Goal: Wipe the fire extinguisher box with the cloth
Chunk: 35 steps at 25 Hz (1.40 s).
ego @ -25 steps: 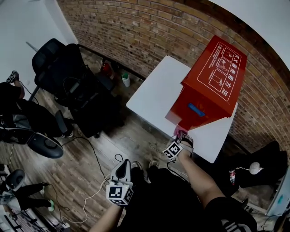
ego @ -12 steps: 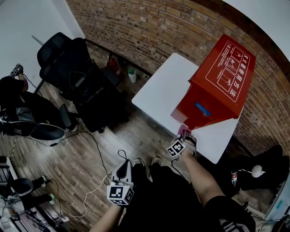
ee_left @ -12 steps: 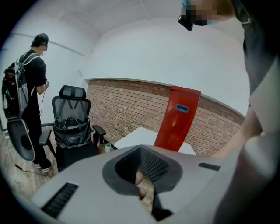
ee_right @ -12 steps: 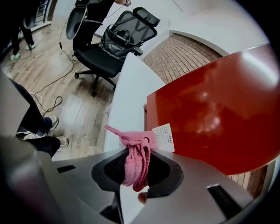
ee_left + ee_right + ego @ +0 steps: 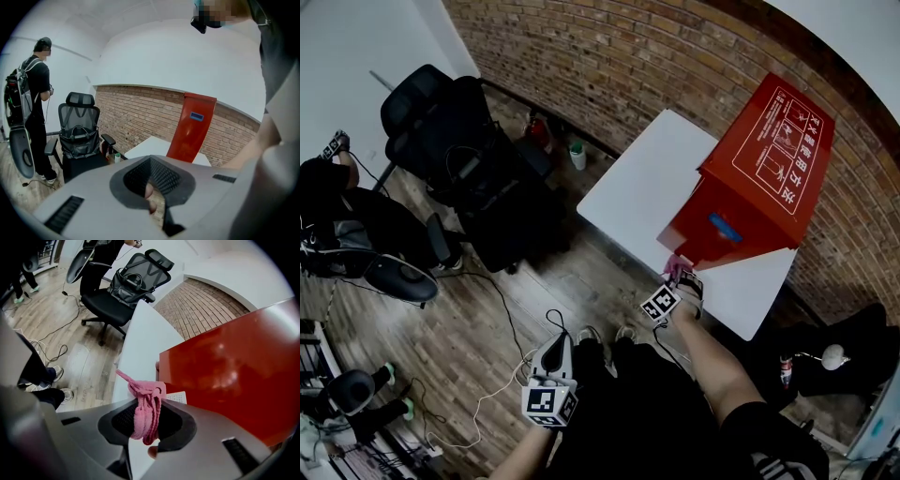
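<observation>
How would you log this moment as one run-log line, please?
right gripper: shut on pink cloth, by lower corner of red box | left gripper: shut, empty, low | box: on white table

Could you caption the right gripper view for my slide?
Right gripper, shut on a pink cloth, near the red fire extinguisher box.
</observation>
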### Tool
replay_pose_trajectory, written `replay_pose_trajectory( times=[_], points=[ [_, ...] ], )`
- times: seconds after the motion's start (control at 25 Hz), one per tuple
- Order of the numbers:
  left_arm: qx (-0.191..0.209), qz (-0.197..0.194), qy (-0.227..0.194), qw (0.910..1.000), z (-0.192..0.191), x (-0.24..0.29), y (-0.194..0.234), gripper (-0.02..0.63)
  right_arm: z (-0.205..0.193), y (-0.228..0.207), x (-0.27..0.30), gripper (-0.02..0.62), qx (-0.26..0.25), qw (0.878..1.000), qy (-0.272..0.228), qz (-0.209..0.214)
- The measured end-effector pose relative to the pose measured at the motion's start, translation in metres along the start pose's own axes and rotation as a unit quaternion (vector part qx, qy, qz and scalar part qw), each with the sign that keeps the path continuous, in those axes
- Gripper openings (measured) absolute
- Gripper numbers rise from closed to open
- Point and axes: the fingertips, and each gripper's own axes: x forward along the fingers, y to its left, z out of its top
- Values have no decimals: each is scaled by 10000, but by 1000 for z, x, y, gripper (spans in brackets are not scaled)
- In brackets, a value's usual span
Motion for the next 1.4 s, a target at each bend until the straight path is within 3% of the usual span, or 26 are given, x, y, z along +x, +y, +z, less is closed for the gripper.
replay_pose_trajectory(
  times=[0.36,0.68,1.4],
  points=[
    [-57,102,-10,9999,-1,-5,6,25,27,-1,9,101,-159,9998,6,70],
    [-45,-19,-2,10000,5,0,10,25,27,-10,4,101,-194,9997,110,-67],
    [235,-750,-28,9969,54,4,20,25,28,-52,-42,100,-196,9978,395,-489]
  ],
)
